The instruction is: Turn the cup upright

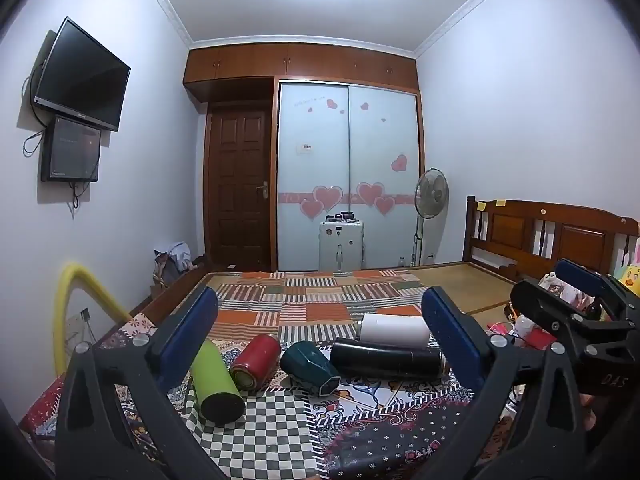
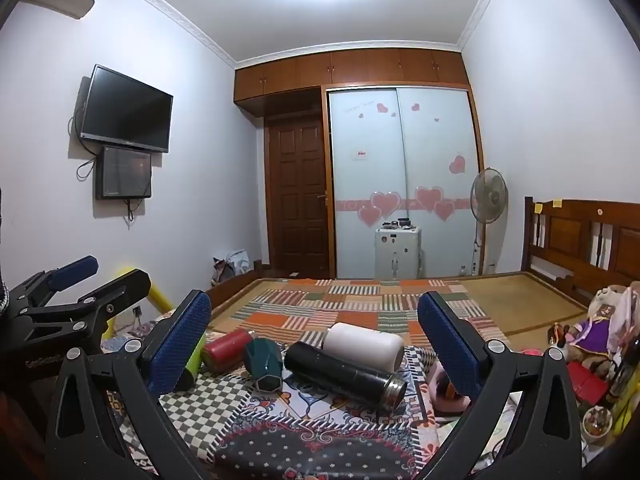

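Five cups lie on their sides in a row on the bed (image 1: 440, 280). A cloth (image 1: 272, 432) with many patterns is under them.

The green cup (image 1: 216, 380) is at the left end, with its dark bottom facing the left camera. Next is the red cup (image 1: 256, 362). Beside it is the teal cup (image 1: 310, 366), which has flat sides. Then comes the long black cup (image 1: 384, 358). Its silver end shows in the right view. The white cup (image 1: 394, 330) lies just behind the black cup and touches it.

The left gripper (image 1: 320, 336) hangs over the near side of the cloth. Its blue fingers (image 1: 188, 336) are spread wide and hold nothing. The row of cups shows between them.

The right gripper (image 2: 314, 342) is beside it. Its blue fingers (image 2: 180, 344) are wide apart too and hold nothing. None of the fingers touch a cup.

A fan (image 2: 489, 196) stands by the far wall. A TV (image 1: 82, 76) hangs on the left wall.
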